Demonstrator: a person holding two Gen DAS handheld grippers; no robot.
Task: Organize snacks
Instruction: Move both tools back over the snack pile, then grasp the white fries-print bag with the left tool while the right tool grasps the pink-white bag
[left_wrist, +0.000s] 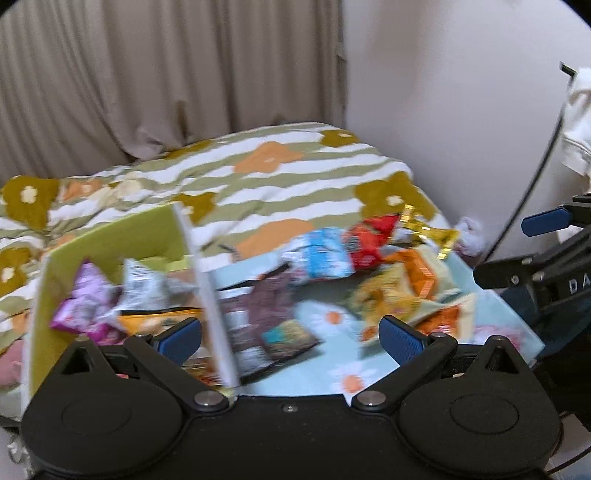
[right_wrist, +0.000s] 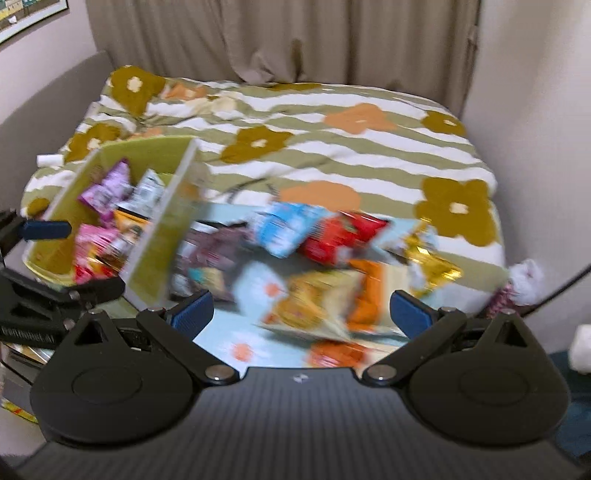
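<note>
Only the right wrist view shows a framed picture (right_wrist: 22, 18) on the wall. The green box (right_wrist: 162, 229), its long axis running away from the cameras, holds snacks; loose packets (right_wrist: 328, 236) lie just beside it on the bed (right_wrist: 369, 155). Both the left gripper (left_wrist: 290, 336) and the right gripper (right_wrist: 301, 310) have jaws spread, holding nothing.

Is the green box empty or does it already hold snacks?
Partly filled. The green box holds several packets, among them a purple one and a pink one. More snacks, like the blue packet, lie outside it.
</note>
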